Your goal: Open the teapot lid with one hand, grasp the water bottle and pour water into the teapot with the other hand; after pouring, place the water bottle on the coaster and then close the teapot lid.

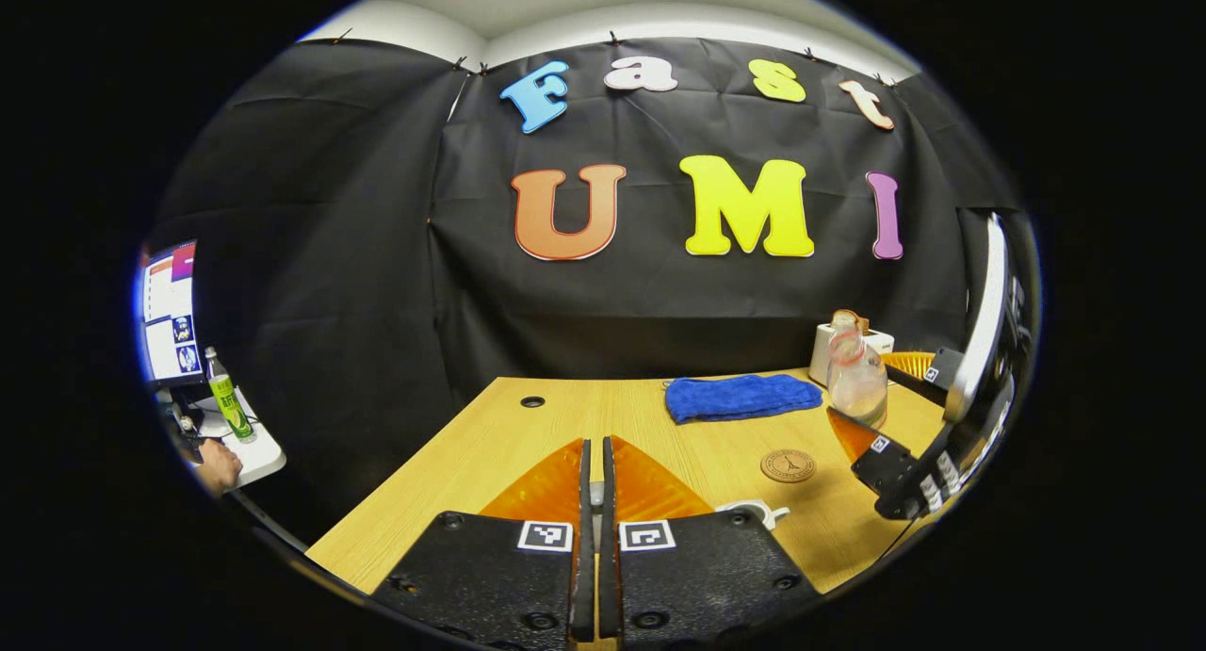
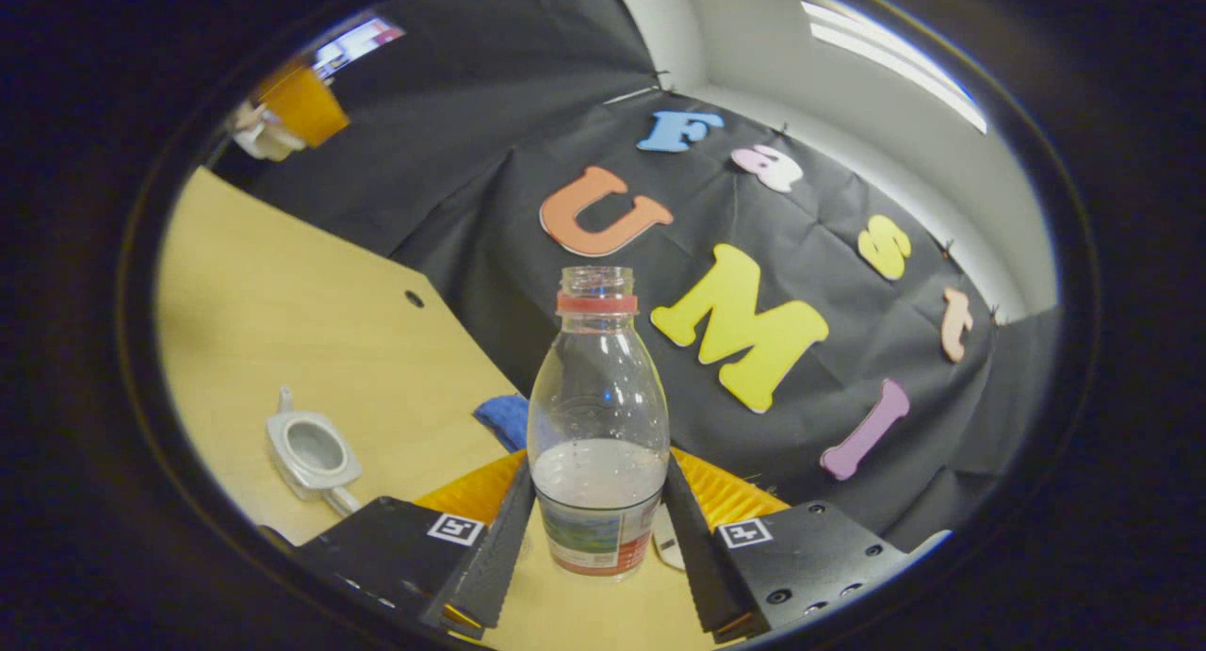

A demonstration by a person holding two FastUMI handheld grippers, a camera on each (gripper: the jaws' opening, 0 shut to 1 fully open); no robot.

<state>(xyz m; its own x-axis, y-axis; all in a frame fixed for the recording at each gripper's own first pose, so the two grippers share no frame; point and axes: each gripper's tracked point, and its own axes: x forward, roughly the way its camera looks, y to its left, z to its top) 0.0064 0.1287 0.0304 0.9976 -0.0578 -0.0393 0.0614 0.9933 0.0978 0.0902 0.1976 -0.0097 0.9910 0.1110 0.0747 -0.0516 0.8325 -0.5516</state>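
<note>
My right gripper is shut on a clear water bottle that has a red neck ring, no cap and some water low inside. In the left gripper view that bottle stands upright over the table's right side, held in the right gripper. The white teapot sits open on the wooden table, left of the bottle. My left gripper is shut on a small grey part, apparently the lid's knob. Seen from the right gripper, the left gripper holds the white lid in the air. A round brown coaster lies near the bottle.
A folded blue cloth lies at the back of the table, and a white box stands behind the bottle. Off the table's left edge are a monitor, a green bottle on a small white stand, and a person's hand.
</note>
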